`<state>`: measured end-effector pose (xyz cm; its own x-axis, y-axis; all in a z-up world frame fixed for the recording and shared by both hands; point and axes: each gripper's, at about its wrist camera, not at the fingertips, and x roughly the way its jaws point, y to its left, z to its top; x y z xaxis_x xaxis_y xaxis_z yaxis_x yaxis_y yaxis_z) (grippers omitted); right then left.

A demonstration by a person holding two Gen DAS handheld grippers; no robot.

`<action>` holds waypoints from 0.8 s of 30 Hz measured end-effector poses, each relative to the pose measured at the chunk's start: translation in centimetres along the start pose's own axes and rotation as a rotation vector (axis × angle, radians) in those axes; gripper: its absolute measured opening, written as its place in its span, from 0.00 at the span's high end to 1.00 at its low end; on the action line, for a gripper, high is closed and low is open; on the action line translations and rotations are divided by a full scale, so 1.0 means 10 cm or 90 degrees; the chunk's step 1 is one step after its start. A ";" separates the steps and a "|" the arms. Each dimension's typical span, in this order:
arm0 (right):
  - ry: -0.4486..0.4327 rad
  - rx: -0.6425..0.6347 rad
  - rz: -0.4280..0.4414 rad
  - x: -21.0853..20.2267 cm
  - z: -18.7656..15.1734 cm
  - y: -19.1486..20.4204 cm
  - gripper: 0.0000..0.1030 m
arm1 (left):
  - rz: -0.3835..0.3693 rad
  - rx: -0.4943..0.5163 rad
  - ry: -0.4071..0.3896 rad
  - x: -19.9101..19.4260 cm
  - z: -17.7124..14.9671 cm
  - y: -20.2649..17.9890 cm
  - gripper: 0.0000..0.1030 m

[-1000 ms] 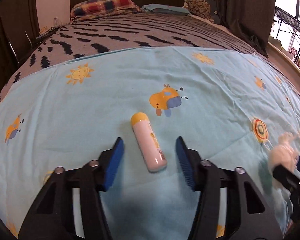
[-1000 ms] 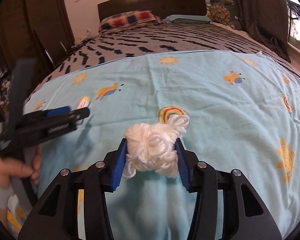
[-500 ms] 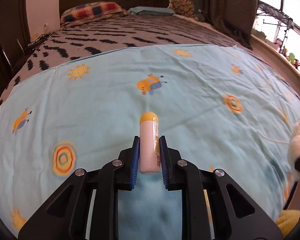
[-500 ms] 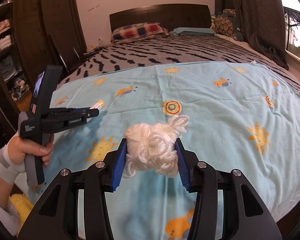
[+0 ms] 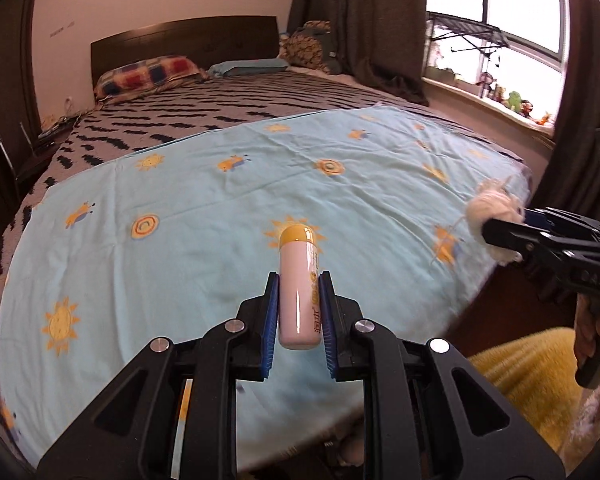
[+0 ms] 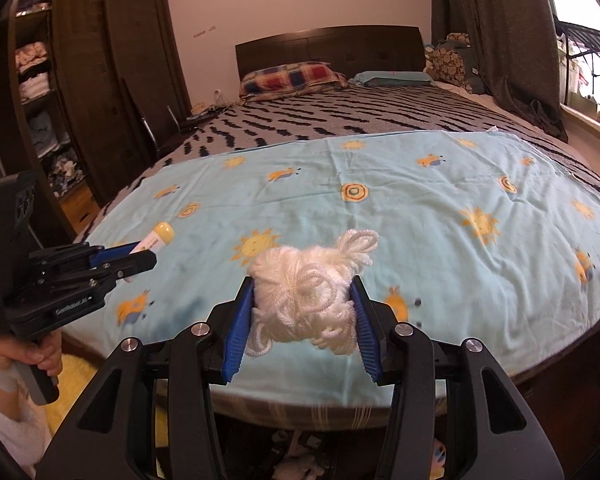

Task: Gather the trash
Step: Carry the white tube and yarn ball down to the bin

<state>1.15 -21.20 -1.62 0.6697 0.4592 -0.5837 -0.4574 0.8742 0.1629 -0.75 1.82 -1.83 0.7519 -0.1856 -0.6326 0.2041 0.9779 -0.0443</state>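
jaws of the left gripper [image 5: 299, 312] pinch a pink tube [image 5: 298, 292] with a yellow cap, held above the blue sheet [image 5: 180, 216]. right gripper [image 6: 302, 308] jaws pinch a white yarn wad [image 6: 308, 292] over the bed's [image 6: 340, 120] foot.

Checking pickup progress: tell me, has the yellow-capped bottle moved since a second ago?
Yes. The bottle, then lying on the blue sheet, is now lifted clear of it in the left hand-held gripper.
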 end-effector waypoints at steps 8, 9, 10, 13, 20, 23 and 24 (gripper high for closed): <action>0.029 -0.009 0.002 -0.21 -0.51 0.14 0.54 | -0.037 0.009 0.016 -0.24 -0.65 -0.27 0.82; 0.036 -0.007 0.003 -0.21 -0.57 0.14 0.54 | -0.039 0.008 0.025 -0.23 -0.72 -0.29 0.82; 0.048 -0.003 0.006 -0.18 -0.64 0.15 0.54 | -0.040 0.006 0.034 -0.21 -0.79 -0.30 0.82; 0.077 0.000 0.002 -0.10 -0.83 0.16 0.54 | -0.045 0.003 0.069 -0.10 -1.01 -0.35 0.82; 0.166 0.031 0.005 0.23 -1.27 0.15 0.54 | -0.067 -0.009 0.152 0.23 -1.49 -0.43 0.82; 0.202 0.045 0.003 0.40 -1.42 0.12 0.54 | -0.070 -0.010 0.187 0.40 -1.66 -0.45 0.82; 0.213 0.047 0.000 0.45 -1.46 0.12 0.54 | -0.072 -0.009 0.197 0.44 -1.71 -0.44 0.82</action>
<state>-4.90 -20.42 -15.72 0.4352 0.3932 -0.8100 -0.4055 0.8888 0.2136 -9.04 -1.72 -17.68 0.4984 -0.2572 -0.8279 0.2649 0.9545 -0.1371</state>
